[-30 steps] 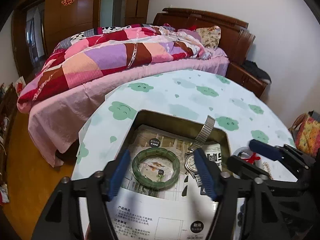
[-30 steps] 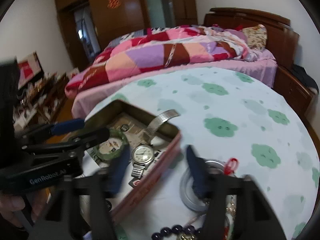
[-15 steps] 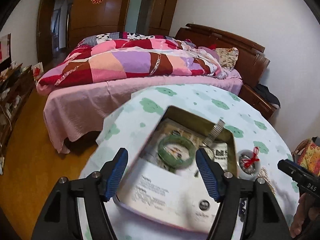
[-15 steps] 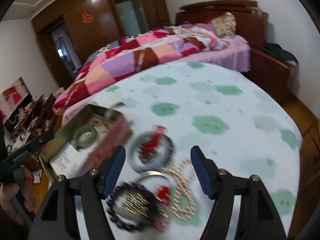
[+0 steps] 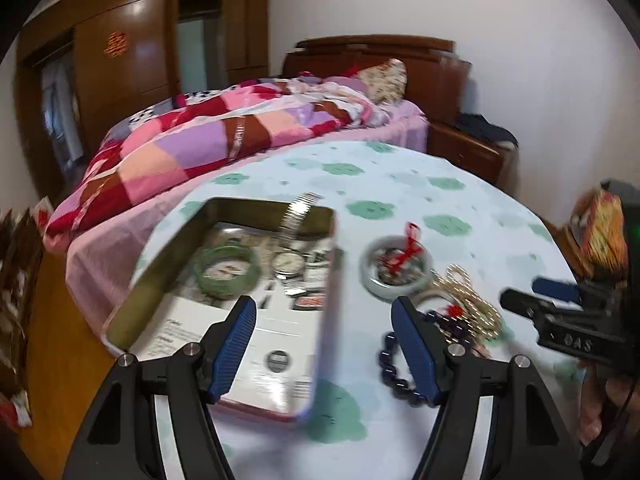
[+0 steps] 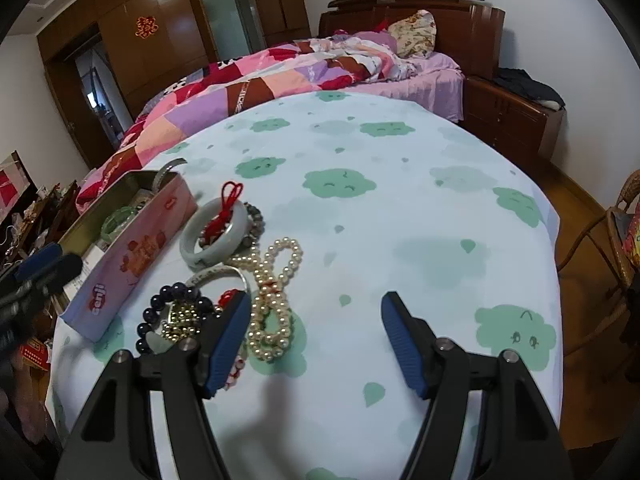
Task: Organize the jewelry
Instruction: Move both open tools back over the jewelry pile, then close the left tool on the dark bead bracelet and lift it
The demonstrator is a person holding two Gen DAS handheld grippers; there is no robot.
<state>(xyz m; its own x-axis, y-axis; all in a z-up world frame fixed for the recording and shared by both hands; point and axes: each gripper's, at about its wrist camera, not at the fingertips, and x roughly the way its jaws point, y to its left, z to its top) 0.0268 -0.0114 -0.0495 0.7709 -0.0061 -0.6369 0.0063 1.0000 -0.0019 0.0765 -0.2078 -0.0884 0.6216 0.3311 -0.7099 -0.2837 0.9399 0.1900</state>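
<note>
An open tin (image 5: 156,268) on the round table holds a green bangle (image 5: 228,268) and a wristwatch (image 5: 288,262). Right of it lie a pale bangle with a red cord (image 5: 396,268), a pearl necklace (image 5: 468,300) and a dark bead bracelet (image 5: 396,364). My left gripper (image 5: 326,320) hangs open over the tin's near right wall, holding nothing. In the right wrist view my right gripper (image 6: 316,320) is open above bare cloth, just right of the pearl necklace (image 6: 276,292), dark bead bracelet (image 6: 172,308), pale bangle (image 6: 216,236) and tin (image 6: 136,256).
The table (image 6: 400,220) carries a pale cloth with green cloud prints and ends close to a bed (image 6: 300,72) with a patchwork quilt. A wicker chair (image 6: 600,240) stands at the right. A person's hand holds the right gripper (image 5: 560,312).
The left wrist view has swung right: the tin slid left and the loose jewelry came into view. My right gripper moved right, off the pile to the cloth beside it. Both stayed open.
</note>
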